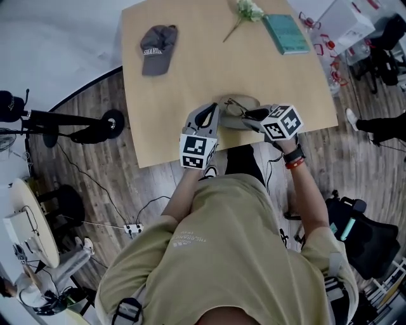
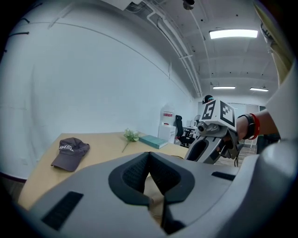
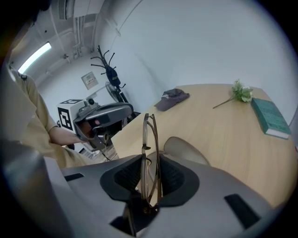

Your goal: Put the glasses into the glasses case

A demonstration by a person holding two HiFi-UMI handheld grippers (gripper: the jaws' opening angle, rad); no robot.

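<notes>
The glasses (image 3: 153, 135) are clamped in the right gripper's (image 3: 150, 162) jaws; the left gripper's (image 2: 149, 155) are closed, empty. Unheld, the case (image 3: 184, 148) may be shoved aside.

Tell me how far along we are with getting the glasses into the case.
Done: the right gripper has the folded glasses clamped between its jaws. In hand: they hang close to the beige case, not in it. Still to do: set them inside and release. The left gripper, jaws together and empty, sits beside the case.

two grippers (image 1: 214, 115) (image 1: 255, 117), one glasses (image 3: 149, 153), one glasses case (image 3: 187, 149), one cap (image 1: 157, 47), one book (image 1: 285, 33), one flower (image 1: 247, 10).
</notes>
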